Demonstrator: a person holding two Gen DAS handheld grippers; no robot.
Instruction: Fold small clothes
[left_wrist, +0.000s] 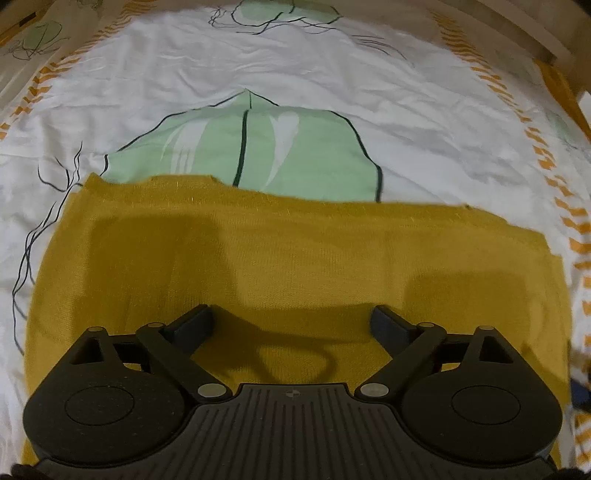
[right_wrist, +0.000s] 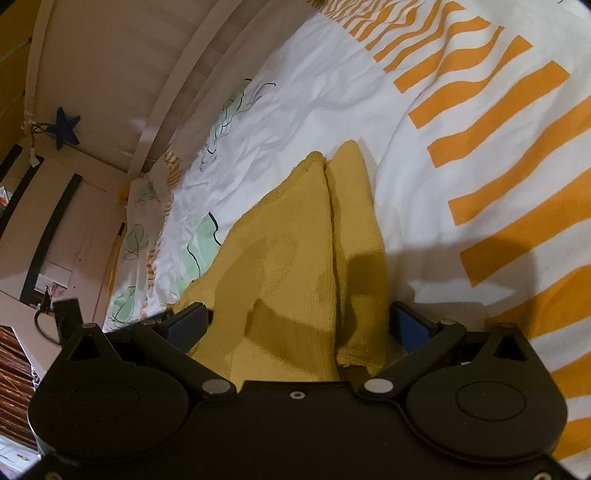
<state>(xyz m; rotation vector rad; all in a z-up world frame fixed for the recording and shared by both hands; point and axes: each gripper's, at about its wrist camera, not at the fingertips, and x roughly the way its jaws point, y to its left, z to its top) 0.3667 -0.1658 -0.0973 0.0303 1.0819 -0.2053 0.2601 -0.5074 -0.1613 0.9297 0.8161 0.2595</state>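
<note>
Both tools agape: knit (left_wrist: 295, 251) lies flat under my left tool (left_wrist: 291, 321), long axis crosswise; its stacked end sits between my right tool (right_wrist: 299, 321) fingers, unclamped.

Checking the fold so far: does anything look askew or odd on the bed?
Nothing damaged. The mustard-yellow knit garment lies flat on the white patterned bedsheet, but its far edge runs slightly slanted and uneven.

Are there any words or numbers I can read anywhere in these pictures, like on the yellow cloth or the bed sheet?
No words or numbers can be read anywhere.
Yellow cloth: plain knit, no label showing.
Bed sheet: only green leaf shapes, dark lines and orange stripes, no writing.
Left claw: a small round mark on its body, no letters.
Blue star on the wall: no text.
</note>
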